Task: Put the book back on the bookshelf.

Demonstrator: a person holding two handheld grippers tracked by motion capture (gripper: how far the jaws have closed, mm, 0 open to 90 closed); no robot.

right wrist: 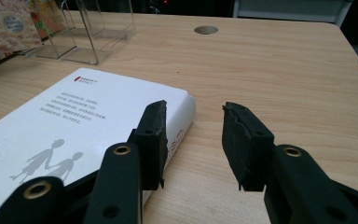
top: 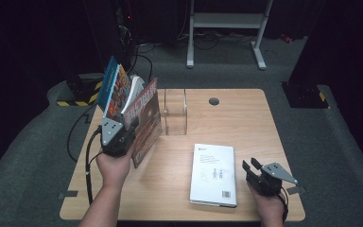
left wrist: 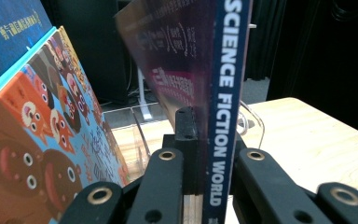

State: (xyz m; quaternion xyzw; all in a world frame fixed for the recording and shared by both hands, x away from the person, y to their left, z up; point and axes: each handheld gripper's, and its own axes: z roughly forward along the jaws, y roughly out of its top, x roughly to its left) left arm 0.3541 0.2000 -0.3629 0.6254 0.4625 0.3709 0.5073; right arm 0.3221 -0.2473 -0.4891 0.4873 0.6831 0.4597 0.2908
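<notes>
Both hand-held grippers sit at the near edge of the counter (top: 246,101), one in each of the person's hands. On the right, the right hand-held gripper (top: 248,166) rests low over the wood with its jaws apart and nothing between them; in the right gripper view its left jaw stands just beside the near corner of a white book (top: 213,174), whether touching it cannot be told. That white book lies flat on the counter, cover up, with two small grey figures printed on it and a barcode at its near end.

Farther in on the left, the left hand-held gripper (top: 133,124) is clamped on a thin magazine (top: 144,120), held upright off the counter. In the left gripper view the two black jaws press on either side of its blue spine, which reads "SCIENCE FICTION WORLD".

Just behind and left of the magazine, several colourful books (top: 116,90) lean together, the front one showing cartoon animals on blue and orange. To the right of the magazine stands a clear acrylic holder (top: 175,113), upright on the counter. Beyond it a round cable hole (top: 213,101) is set in the wood near the far edge.
</notes>
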